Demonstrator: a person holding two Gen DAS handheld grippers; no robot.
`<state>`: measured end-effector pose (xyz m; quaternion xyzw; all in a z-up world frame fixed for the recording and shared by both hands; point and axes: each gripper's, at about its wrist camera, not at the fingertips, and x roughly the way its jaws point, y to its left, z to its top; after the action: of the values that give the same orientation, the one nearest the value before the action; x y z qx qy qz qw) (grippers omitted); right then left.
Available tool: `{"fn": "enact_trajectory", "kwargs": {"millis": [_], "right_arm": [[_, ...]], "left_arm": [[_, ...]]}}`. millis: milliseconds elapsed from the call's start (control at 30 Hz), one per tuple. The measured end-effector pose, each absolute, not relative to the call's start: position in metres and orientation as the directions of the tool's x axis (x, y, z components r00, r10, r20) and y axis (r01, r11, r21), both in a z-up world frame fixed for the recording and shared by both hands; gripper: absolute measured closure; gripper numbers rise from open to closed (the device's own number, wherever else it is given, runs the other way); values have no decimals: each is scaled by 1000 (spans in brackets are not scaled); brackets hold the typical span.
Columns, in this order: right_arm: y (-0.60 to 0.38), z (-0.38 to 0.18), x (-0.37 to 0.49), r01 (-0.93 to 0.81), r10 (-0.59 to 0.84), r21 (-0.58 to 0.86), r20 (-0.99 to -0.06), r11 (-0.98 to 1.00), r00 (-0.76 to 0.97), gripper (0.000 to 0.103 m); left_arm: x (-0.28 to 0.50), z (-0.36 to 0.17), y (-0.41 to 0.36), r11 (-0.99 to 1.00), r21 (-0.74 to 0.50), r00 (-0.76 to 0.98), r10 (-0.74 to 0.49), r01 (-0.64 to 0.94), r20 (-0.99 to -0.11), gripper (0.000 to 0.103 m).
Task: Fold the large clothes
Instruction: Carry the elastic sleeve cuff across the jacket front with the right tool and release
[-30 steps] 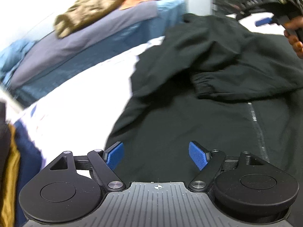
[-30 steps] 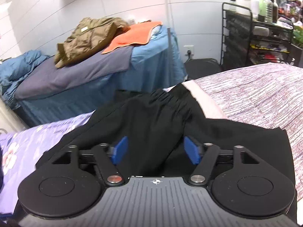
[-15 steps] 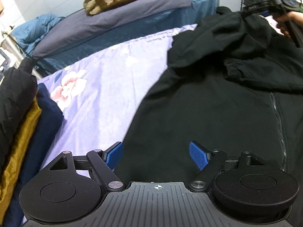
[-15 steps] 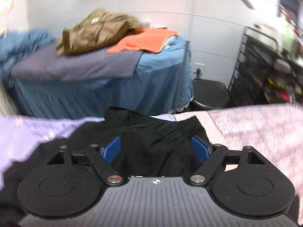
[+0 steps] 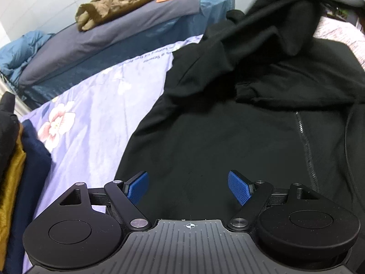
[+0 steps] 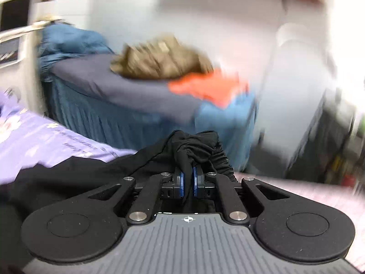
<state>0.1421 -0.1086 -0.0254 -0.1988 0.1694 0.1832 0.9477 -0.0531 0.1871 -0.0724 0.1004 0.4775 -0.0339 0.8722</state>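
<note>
left wrist view: the left tongs (image 5: 189, 188) are spread wide, holding nothing, above a black zip-front jacket (image 5: 216, 141) lying on a bed with a lilac floral sheet (image 5: 95, 105). one part of the jacket is lifted at the far right. right wrist view, blurred: the right tongs (image 6: 188, 181) are pressed together, pinching a bunched fold of the jacket (image 6: 196, 146)
</note>
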Motion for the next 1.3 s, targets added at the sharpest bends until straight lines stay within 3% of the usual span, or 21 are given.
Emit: {"fn": "enact_trajectory", "kwargs": {"millis": [100, 167, 267, 433, 533, 600, 700, 767, 867, 1000, 1233, 1267, 1300], "right_arm": [[-125, -25, 81, -490, 335, -459, -379, 741, 863, 89], [-136, -35, 47, -560, 360, -481, -449, 674, 818, 87], [-148, -54, 4, -651, 369, -439, -569, 619, 735, 83], [-139, -78, -49, -700, 356, -307, -690, 645, 631, 70], [-131, -86, -74, -707, 361, -221, -735, 672, 574, 56], [-134, -85, -87, -671, 380, -113, -750, 733, 542, 42], [-146, -80, -95, -549, 427, 113, -762, 828, 487, 37], [-158, -75, -93, -410, 444, 250, -749, 877, 492, 36], [-185, -75, -92, -98, 418, 446, -709, 889, 568, 25], [-210, -88, -74, 236, 418, 673, -655, 701, 629, 25], [-186, -102, -40, 422, 423, 683, -714, 596, 558, 44], [-180, -106, -38, 443, 423, 672, -728, 593, 539, 50], [-174, -109, -35, 462, 416, 660, -742, 593, 525, 63]], "left_arm": [[-50, -76, 185, 976, 133, 535, 21, 173, -845, 0], [-49, -80, 182, 972, 135, 527, 13, 193, -850, 0], [-45, -85, 179, 967, 123, 511, -8, 222, -859, 0], [-33, -88, 168, 948, 131, 506, -36, 291, -862, 0], [-26, -85, 161, 936, 137, 519, -56, 326, -853, 0], [-22, -82, 156, 929, 135, 530, -74, 344, -845, 0], [-17, -82, 149, 924, 123, 532, -96, 361, -841, 0], [-13, -84, 144, 921, 116, 527, -106, 371, -843, 0], [-15, -88, 139, 912, 114, 514, -115, 393, -850, 0], [-22, -91, 129, 890, 121, 505, -133, 440, -853, 0], [-34, -97, 128, 872, 129, 481, -133, 473, -867, 0], [-34, -98, 129, 872, 131, 480, -128, 471, -868, 0], [-35, -98, 131, 874, 133, 479, -124, 468, -869, 0]]}}
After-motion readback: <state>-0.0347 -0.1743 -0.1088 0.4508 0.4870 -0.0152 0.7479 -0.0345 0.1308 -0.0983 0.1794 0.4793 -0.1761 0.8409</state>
